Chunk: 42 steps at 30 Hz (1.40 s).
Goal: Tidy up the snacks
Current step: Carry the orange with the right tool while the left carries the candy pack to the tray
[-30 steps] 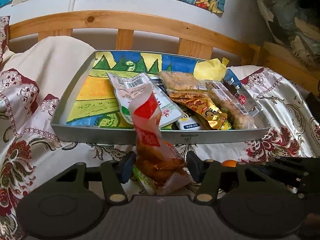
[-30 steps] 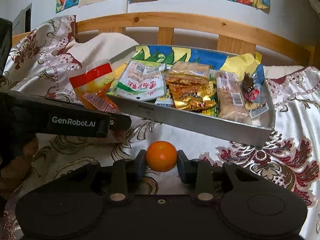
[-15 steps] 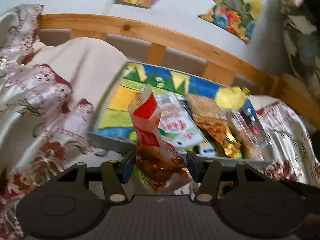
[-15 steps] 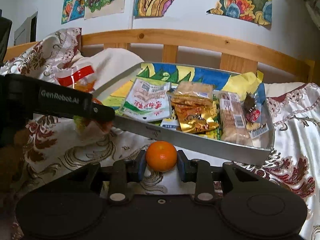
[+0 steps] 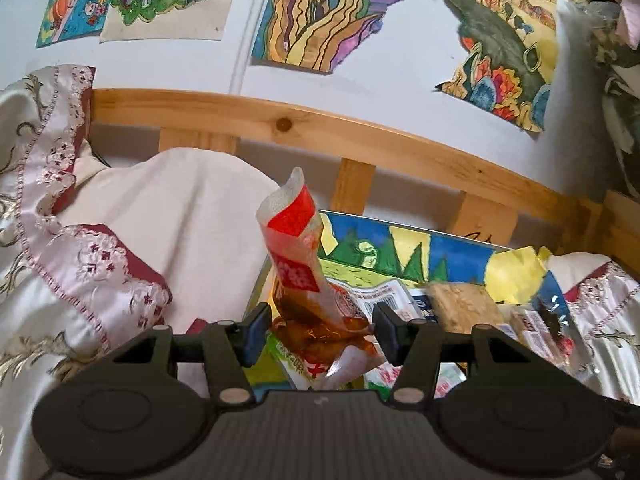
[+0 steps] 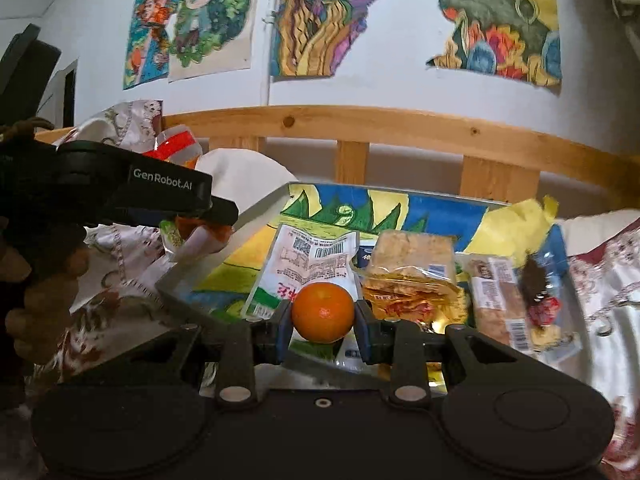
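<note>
My left gripper (image 5: 318, 334) is shut on a clear snack packet with a red and white top (image 5: 304, 280), held upright above the left end of the metal tray (image 5: 256, 288). It also shows in the right wrist view (image 6: 224, 216), left of the tray. My right gripper (image 6: 322, 328) is shut on an orange (image 6: 322, 312), above the tray's front edge (image 6: 176, 292). In the tray lie a white barcode pouch (image 6: 312, 260), a cracker pack (image 6: 412, 268) and a long bar (image 6: 496, 300).
The tray has a painted paper lining (image 6: 380, 208) and rests on a floral satin bedcover (image 5: 100, 272). A wooden headboard rail (image 5: 360, 136) runs behind it, under paintings on the wall (image 5: 340, 12). A cream pillow (image 5: 180, 208) lies left of the tray.
Both grippers have risen and moved forward over the tray with their loads. The left one has swung to the tray's left end. The orange now sits over the tray's front edge.
</note>
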### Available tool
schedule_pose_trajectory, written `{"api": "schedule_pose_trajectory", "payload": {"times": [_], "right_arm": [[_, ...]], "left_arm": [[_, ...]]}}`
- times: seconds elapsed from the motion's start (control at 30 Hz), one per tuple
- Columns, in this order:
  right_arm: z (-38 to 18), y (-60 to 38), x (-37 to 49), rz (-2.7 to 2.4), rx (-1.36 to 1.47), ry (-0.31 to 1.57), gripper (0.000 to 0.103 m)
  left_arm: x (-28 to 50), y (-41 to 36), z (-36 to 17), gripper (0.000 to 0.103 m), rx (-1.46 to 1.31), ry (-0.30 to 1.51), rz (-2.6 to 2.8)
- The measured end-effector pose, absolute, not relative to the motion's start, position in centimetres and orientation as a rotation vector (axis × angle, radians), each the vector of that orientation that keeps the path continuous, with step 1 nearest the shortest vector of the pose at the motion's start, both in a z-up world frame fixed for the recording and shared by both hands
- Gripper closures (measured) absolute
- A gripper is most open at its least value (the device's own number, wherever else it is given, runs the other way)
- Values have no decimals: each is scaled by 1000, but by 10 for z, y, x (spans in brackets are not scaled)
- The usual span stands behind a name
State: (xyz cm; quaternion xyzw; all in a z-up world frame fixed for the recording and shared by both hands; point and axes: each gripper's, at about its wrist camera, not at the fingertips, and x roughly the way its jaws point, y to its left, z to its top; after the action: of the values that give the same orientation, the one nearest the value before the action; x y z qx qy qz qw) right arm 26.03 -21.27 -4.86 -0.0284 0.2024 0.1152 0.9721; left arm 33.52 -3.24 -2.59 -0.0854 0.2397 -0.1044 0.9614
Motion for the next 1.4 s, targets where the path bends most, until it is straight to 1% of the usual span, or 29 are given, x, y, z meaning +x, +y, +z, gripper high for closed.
{"api": "schedule_pose_trajectory", "payload": {"times": [0.2, 0.47, 0.63, 0.77, 0.87, 0.9, 1.07, 1.23, 1.27, 1.33, 1.37, 1.4], "right_arm": [[-58, -207, 288, 245, -31, 451, 69], [-69, -197, 311, 235, -47, 509, 69], [-77, -186, 307, 231, -112, 501, 68], [-77, -188, 308, 232, -100, 501, 68], [-77, -187, 308, 228, -107, 498, 65], [-77, -187, 307, 226, -107, 497, 65], [-78, -188, 307, 226, -105, 498, 65], [-78, -188, 307, 225, -105, 497, 64], [-77, -187, 307, 224, -106, 497, 62], [-76, -187, 305, 222, -109, 492, 49], [-73, -187, 304, 217, -112, 483, 35], [-70, -186, 302, 209, -117, 471, 29]], "left_arm": [[349, -31, -46, 43, -186, 516, -220], [363, -37, -59, 42, -115, 569, -232], [364, -39, -68, 39, -83, 589, -221], [365, -37, -70, 36, -89, 599, -214], [364, -37, -71, 33, -83, 605, -210], [365, -38, -71, 31, -82, 606, -209], [362, -37, -68, 29, -83, 597, -216], [359, -37, -66, 25, -86, 590, -212], [358, -37, -65, 25, -90, 587, -213], [354, -35, -61, 23, -98, 579, -213], [352, -35, -58, 22, -99, 572, -215], [350, -34, -56, 17, -96, 563, -211]]}}
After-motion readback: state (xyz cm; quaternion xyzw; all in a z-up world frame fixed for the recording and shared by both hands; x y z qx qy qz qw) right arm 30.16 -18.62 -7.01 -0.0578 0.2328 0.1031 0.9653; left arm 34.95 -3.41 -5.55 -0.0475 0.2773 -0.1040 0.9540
